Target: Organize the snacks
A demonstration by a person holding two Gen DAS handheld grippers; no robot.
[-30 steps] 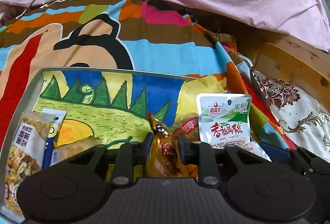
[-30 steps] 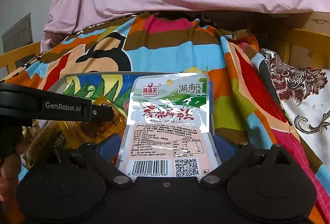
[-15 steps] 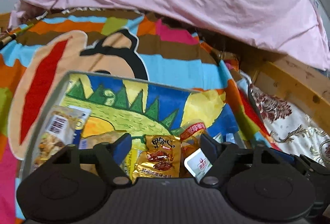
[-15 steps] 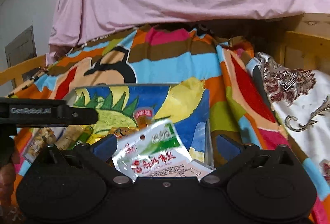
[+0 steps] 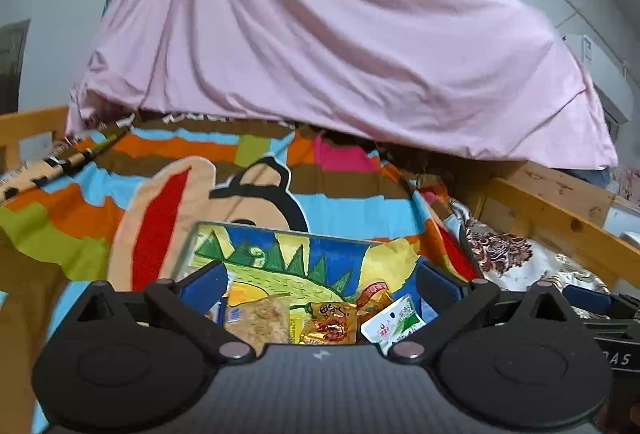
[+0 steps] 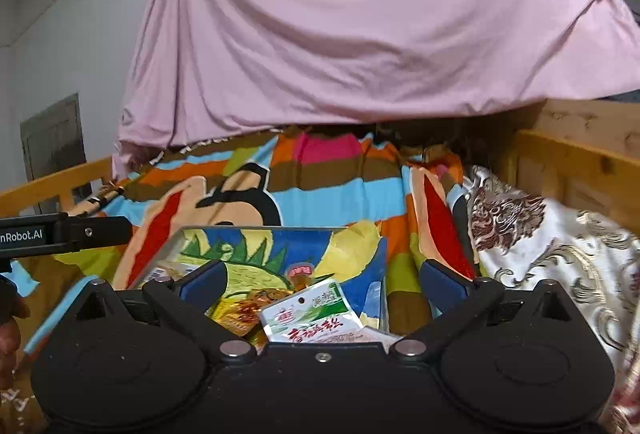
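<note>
Foil and plastic snack packets: light, soft, slippery, probably best pinched by a flat sealed edge. Lying loose in the painted tray (image 5: pixel 192 246), gold packet (image 5: pixel 330 324) and white-green packet (image 6: pixel 310 316) below and between the blue pads. Left gripper (image 5: pixel 320 284) jaws opening on nothing; right gripper (image 6: pixel 322 280) spread wide, empty.

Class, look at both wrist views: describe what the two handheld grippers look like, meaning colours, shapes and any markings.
Both the left gripper and the right gripper have matte black bodies with two round discs, angled black linkage arms with silver pivot pins, and blue finger pads. The left gripper's black side bar reads "nRobot.AI" in white.
</note>
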